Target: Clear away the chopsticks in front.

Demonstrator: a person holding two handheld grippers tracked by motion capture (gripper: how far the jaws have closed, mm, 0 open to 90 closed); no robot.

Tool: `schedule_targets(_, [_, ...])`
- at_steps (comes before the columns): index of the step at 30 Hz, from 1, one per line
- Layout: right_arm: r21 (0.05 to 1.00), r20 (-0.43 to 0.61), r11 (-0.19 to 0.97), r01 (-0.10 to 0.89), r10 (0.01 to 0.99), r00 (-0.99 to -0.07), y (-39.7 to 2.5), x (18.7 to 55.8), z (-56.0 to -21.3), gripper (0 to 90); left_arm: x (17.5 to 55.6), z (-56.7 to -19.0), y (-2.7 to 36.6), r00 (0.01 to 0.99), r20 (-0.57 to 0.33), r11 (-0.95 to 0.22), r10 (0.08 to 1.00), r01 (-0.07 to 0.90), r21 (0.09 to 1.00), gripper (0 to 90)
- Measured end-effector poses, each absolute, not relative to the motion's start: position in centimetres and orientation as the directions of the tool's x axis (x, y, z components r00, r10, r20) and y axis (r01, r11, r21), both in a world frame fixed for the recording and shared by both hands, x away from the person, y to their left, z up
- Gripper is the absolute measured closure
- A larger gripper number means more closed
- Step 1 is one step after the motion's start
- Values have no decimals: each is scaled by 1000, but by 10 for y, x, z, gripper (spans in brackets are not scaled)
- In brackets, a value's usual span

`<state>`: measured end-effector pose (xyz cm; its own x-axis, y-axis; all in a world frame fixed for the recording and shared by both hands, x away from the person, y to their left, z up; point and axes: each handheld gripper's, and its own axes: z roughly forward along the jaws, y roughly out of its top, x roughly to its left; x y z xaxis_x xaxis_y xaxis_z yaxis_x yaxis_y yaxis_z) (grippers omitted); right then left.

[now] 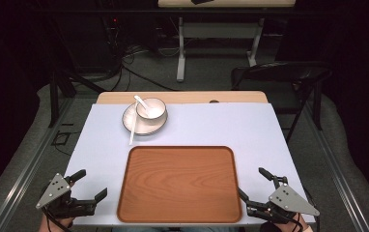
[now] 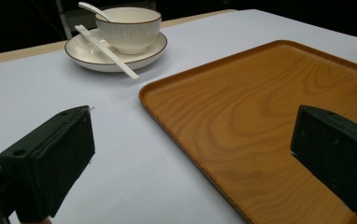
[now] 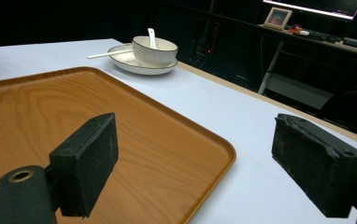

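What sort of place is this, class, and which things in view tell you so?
Probably a lab or recording room, not a dining room: a table under a pale sheet in a dark space, loose cables on the floor beyond it, and a monitor on a far desk.

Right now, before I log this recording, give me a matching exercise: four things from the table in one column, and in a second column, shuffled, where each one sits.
Things:
1. bowl
2. spoon
3. chopsticks
4. tray

Places:
A. flat on the white table cover, between the two grippers
B. leaning inside the bowl, handle sticking out
C. standing on the plate
D. lying across the plate's rim, one end reaching onto the table cover

Pairs: 1-C, 2-B, 3-D, 4-A
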<state>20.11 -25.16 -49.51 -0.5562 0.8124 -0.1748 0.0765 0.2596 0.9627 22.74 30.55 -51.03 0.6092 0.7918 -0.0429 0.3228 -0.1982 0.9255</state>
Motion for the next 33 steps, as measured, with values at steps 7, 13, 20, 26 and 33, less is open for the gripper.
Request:
schedule_targets(7, [963,-174,258,76,814,-555,-253,201,-496,140,230,-511,304,606,-41,-194,794,318,928,0])
schedule_targets(13, [963,-174,259,79,814,-554,-253,201,-496,140,234,-511,303,600,-39,-204,799,332,921,0])
schedule_targets(20, [962,-179,264,76,812,-555,-252,200,-495,140,240,-511,299,611,-27,-225,791,332,916,0])
schedule_targets(26, [959,-178,270,84,810,-559,-251,202,-496,140,249,-509,295,623,-20,-236,782,325,916,0])
schedule_targets(33, [960,-178,268,83,812,-555,-252,201,-496,140,265,-504,288,625,-21,-237,780,327,915,0])
